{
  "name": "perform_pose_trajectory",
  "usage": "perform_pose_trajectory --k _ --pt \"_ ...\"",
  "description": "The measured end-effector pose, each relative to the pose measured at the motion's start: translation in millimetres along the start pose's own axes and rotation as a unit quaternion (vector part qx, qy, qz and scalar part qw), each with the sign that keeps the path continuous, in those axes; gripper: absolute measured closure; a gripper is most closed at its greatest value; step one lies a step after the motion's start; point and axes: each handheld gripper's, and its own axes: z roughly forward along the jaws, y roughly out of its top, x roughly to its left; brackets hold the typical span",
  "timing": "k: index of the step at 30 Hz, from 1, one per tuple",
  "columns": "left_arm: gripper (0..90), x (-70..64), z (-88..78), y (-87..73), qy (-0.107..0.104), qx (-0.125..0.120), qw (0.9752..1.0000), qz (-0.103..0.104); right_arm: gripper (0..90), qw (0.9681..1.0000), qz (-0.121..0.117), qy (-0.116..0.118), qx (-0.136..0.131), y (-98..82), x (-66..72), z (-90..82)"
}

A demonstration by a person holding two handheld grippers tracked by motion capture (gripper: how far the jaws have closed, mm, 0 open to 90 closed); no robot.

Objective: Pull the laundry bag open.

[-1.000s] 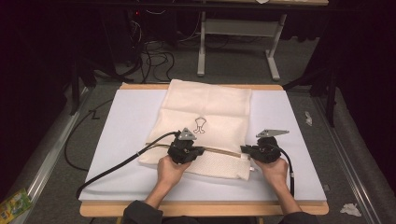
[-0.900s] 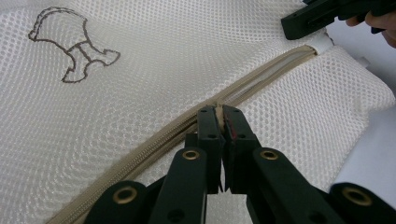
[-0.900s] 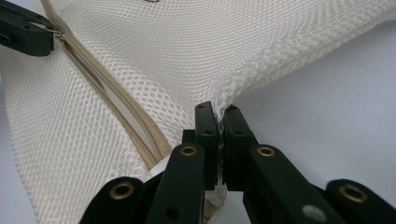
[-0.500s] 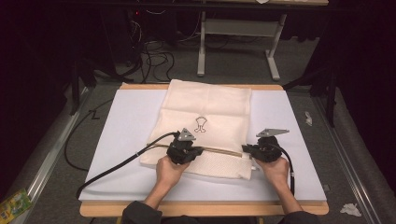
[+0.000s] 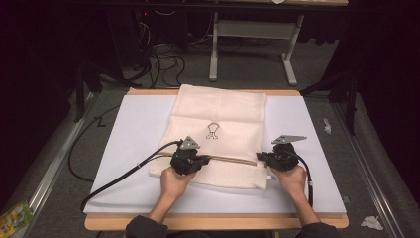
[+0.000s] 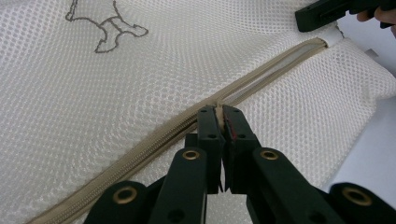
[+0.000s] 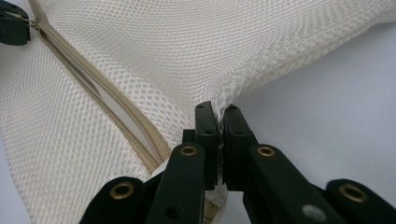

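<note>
A dark room with cables on the floor surrounds your white table top (image 5: 124, 148), and the cream mesh laundry bag (image 5: 218, 114) lies flat across its middle, reaching from the far edge towards you. Take that bag as your landmark. Its tan zipper (image 5: 233, 159) runs across the bag's near part, below the small outline drawing (image 5: 213, 130).

Your left gripper (image 5: 200, 159) sits at the bag's near left. Its jaws are pinched together on the zipper pull (image 6: 218, 112). Your right gripper (image 5: 261, 157) sits at the bag's near right corner, jaws clamped on a fold of the mesh there, holding the fabric taut.

Judging by the left gripper view, the zipper is closed behind the pull, towards the bag's left edge, and gapes open from the pull to the right corner. So I judge the run partly done. Whether you are opening or closing it, I cannot tell.
</note>
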Motion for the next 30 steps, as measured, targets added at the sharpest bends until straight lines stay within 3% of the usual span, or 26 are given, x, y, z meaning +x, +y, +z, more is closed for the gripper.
perform_pose_trajectory --k 5,16,21,30 --pt "87.2 -1.1 -5.4 -0.4 0.008 0.0 0.9999 0.008 88.4 0.9997 0.006 0.011 -0.02 -7.4 2.2 1.5" --pt "87.2 7.6 -18.6 -5.7 0.016 -0.009 0.9998 -0.006 88.2 0.9997 0.005 0.002 -0.023 -8.3 1.6 -0.2" --pt "87.1 8.7 -26.2 -5.1 0.017 -0.012 0.9998 0.0 88.2 0.9997 0.004 -0.01 -0.022 -6.0 3.5 -2.1" --pt "87.1 10.6 -25.1 -8.4 0.02 -0.017 0.9996 -0.009 88.2 0.9994 -0.012 -0.018 -0.028 -5.3 3.4 -2.4"
